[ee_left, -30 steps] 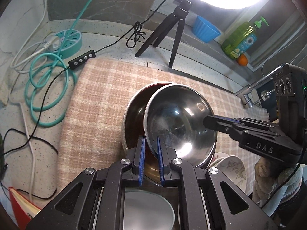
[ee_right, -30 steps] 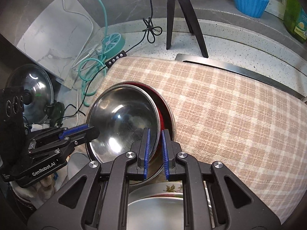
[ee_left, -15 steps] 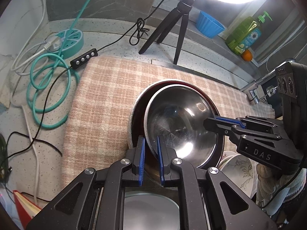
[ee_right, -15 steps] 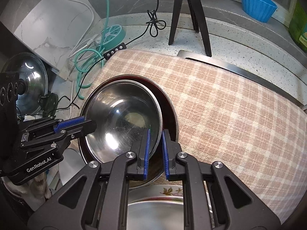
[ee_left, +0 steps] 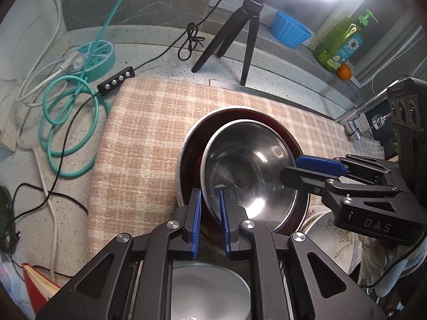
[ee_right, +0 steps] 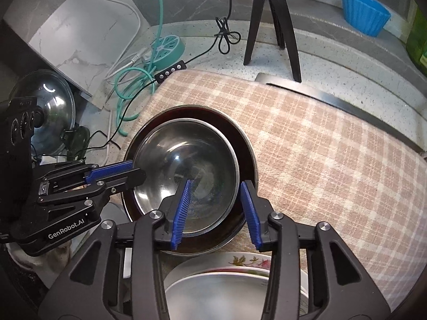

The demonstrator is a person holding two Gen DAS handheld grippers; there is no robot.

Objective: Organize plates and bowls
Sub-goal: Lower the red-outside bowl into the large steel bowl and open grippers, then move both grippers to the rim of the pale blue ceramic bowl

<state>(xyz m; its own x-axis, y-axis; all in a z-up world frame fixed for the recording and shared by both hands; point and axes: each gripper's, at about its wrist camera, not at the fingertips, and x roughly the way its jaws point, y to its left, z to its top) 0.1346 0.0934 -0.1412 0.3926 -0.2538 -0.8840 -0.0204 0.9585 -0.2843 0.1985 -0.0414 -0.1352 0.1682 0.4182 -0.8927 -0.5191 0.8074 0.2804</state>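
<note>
A steel bowl sits nested inside a larger bowl with a dark red inside on the checked cloth. My left gripper has its jaws slightly apart astride the steel bowl's near rim. My right gripper is open, its pads spread on either side of the bowl's rim. A flowered plate with a grey dish on it lies at the near edge.
A black tripod, a blue cup, a green soap bottle and an orange stand at the back. A teal power strip with cables lies left. A tap is right, a glass lid left.
The steel bowl has sunk level into the red bowl. My right gripper has opened off its rim. My left gripper's jaws have parted a little.
</note>
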